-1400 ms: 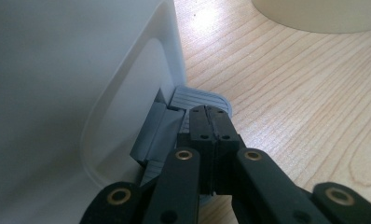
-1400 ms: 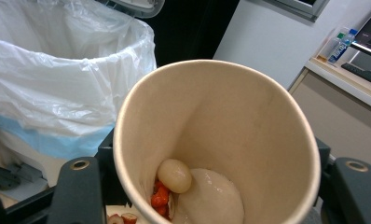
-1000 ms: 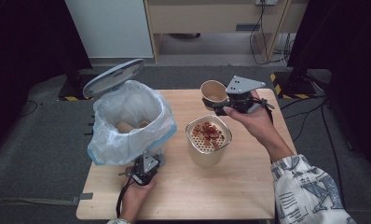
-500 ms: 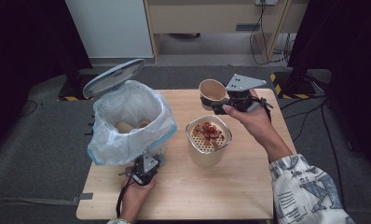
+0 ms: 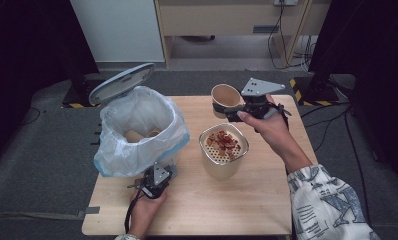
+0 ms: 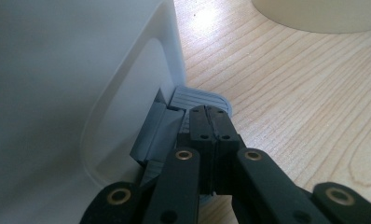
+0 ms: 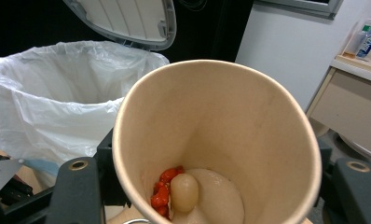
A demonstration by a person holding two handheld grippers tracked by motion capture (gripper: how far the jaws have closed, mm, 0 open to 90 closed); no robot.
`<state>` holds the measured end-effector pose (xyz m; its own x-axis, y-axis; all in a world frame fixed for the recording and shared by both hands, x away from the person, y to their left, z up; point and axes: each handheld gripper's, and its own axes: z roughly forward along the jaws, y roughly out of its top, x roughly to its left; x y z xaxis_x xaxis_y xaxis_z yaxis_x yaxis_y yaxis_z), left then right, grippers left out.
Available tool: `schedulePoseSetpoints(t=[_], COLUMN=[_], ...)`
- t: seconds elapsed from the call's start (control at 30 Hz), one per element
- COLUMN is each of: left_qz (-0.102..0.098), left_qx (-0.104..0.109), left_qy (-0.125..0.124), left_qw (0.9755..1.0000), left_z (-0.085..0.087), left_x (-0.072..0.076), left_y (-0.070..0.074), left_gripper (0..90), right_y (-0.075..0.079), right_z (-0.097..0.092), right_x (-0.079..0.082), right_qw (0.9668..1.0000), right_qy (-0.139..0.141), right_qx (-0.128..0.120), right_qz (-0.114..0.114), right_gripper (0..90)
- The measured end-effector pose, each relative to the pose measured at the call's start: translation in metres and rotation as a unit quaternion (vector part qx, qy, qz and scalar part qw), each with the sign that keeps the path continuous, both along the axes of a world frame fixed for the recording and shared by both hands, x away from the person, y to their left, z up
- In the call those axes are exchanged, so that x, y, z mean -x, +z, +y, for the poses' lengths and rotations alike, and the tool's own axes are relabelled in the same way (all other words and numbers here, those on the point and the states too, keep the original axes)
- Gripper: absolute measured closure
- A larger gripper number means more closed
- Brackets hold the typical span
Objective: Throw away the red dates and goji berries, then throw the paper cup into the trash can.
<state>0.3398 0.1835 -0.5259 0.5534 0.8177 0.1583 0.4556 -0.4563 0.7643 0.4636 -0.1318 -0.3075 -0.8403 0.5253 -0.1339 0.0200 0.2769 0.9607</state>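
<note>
The work in hand looks like emptying a paper cup (image 5: 225,97) of leftovers: the right tool (image 5: 232,112) pinches the cup by its sides and holds it tilted in the air, above the far right part of the tabletop (image 5: 267,210) and just beyond the metal strainer pot (image 5: 223,151) that stands near the middle. In the right gripper view the cup (image 7: 211,140) has red bits and a pale, soft lump (image 7: 186,191) low inside it, so the pour seems unfinished, while the strainer's perforated insert already carries a heap of red scraps (image 5: 223,141). The left tool (image 5: 154,181), at the near left, has its jaws pressed together with nothing between them, and in the left gripper view its tip (image 6: 210,122) rests on the grey pedal (image 6: 200,100) at the foot of the white bin (image 5: 137,131); the bin's lid (image 5: 122,82) stands raised, so I judge the pedal is being held down. The bin is lined with a clear bag (image 5: 142,107) and a couple of brown cups lie at its bottom. The next move probably calls for tipping the cup further over the strainer until the rest slides out, then carrying the emptied cup left over the bin while the pedal stays pressed. The tabletop is pale wood, on grey carpet; beyond it stand a white panel (image 5: 119,30) and a light wooden cabinet (image 5: 227,20), with dark curtains at both sides and cables on the floor at the far right.
</note>
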Motion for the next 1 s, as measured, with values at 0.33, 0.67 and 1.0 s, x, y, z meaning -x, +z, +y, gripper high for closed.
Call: schedulePoseSetpoints(t=[0.33,0.67,1.0], left_qz=[0.000,0.000,0.001], left_qx=[0.000,0.000,0.001], left_qy=[0.000,0.000,0.000], left_qw=[1.0000,1.0000,1.0000], left_z=[0.000,0.000,0.000], left_x=[0.000,0.000,0.000], left_y=[0.000,0.000,0.000], left_gripper=[88.9,88.9,88.8], right_y=[0.006,0.011,0.015], right_z=[0.006,0.020,0.034], right_x=[0.000,0.000,0.000], right_qw=[0.9998,0.9993,0.9988], right_qy=[0.007,0.020,0.028], right_qx=[-0.015,-0.022,-0.024], right_qz=[0.013,0.024,0.031], right_gripper=[33.0,32.8,32.9])
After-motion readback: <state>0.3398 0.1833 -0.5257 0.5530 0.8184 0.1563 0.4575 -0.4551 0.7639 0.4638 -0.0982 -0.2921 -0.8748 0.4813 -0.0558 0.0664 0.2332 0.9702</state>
